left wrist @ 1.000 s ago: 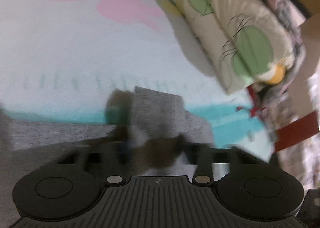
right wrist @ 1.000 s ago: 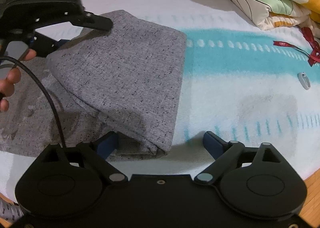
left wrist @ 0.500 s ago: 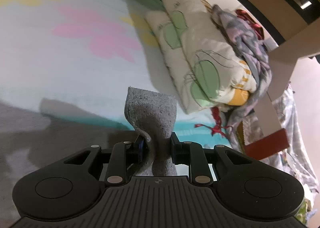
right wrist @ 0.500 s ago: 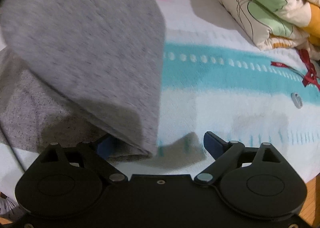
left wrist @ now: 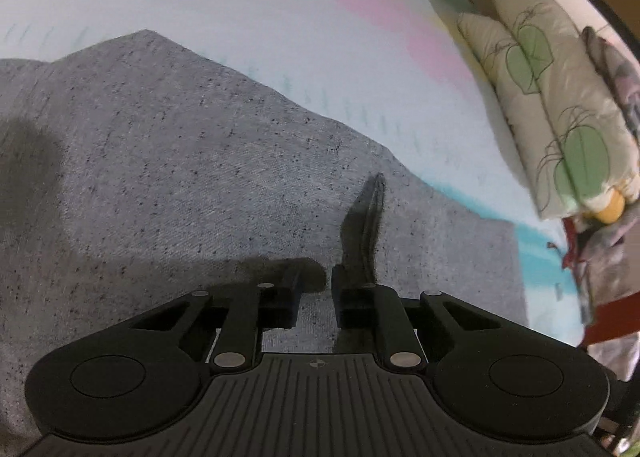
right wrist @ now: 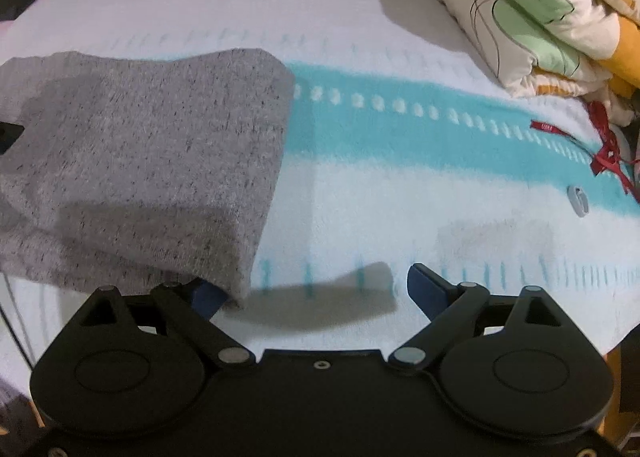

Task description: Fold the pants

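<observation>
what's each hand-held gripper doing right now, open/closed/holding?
Left hand-held gripper: jaws slightly apart over the grey pants; cannot tell if cloth is pinched.
Right hand-held gripper: open, holding nothing; the pants' edge lies over its left finger.

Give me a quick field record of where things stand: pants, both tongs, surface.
pants: grey pants, folded over, lying on the blanket
left tongs: left tongs over the grey fabric, narrow gap, nothing gripped
right tongs: right tongs wide open, left finger at the fold's near corner
surface: white and teal blanket
background: leaf-print quilt, folded
</observation>
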`<state>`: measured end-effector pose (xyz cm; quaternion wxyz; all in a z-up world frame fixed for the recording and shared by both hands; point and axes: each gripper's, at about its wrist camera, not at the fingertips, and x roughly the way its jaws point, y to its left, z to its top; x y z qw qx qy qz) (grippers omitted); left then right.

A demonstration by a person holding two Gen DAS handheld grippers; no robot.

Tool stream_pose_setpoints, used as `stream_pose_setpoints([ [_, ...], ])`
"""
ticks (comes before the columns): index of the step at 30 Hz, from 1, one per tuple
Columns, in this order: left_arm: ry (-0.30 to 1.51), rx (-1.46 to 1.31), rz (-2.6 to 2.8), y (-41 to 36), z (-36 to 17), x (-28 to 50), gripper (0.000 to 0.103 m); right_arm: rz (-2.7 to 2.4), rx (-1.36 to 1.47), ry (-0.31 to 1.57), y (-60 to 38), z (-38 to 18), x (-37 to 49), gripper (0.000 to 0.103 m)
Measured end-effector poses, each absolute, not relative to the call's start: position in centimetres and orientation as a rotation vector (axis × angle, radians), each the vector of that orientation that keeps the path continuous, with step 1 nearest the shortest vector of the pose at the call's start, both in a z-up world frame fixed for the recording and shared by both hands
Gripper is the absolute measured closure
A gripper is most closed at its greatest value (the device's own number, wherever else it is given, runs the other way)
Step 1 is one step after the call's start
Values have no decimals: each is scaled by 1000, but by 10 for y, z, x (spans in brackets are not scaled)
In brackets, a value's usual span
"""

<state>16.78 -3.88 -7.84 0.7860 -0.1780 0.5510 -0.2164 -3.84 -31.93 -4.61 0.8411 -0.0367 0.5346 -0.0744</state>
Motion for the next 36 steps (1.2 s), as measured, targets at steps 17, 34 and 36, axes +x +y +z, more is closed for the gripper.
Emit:
stream_pose_setpoints([
  [17,1099,-439,-657,-43,-55,154,63,-191,77,1017,-350,13,-40,13],
  [34,1163,-585,-665,-68,-94,163,48,-137,54,1038,-326,-3,-24,13],
  [36,1162,-593,-668,-74,-95,166,46,-131,73,1028,-326,0,-23,13],
])
